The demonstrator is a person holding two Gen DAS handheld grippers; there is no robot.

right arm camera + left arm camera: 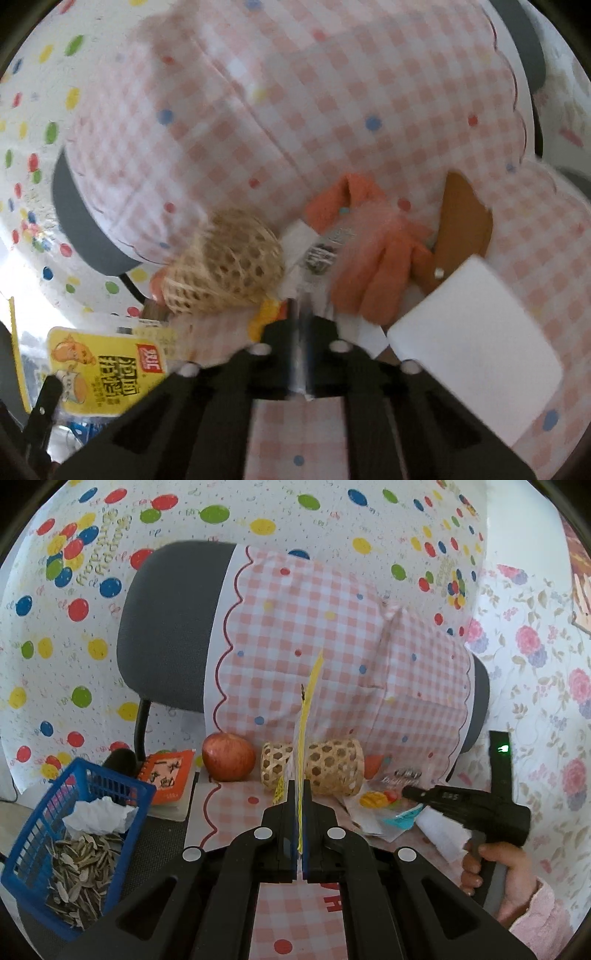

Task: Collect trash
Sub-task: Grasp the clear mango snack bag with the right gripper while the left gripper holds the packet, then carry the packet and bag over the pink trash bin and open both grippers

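Note:
My left gripper (300,801) is shut on a yellow snack wrapper (309,716), held edge-on and upright above the checked tablecloth (295,904). The same wrapper shows flat-on at lower left in the right wrist view (107,373). A blue basket (77,834) with sunflower seed shells and crumpled paper stands at the left. My right gripper (301,325) is shut on a clear plastic wrapper (325,254) among loose wrappers (391,805) on the table; it also shows in the left wrist view (413,794). The right wrist view is blurred.
A red apple (228,756), a woven bamboo holder (332,766) lying on its side, an orange notebook (168,777), an orange cloth (376,266) and a white tissue pack (476,347) sit on the table. A chair back draped in checked cloth (332,635) stands behind.

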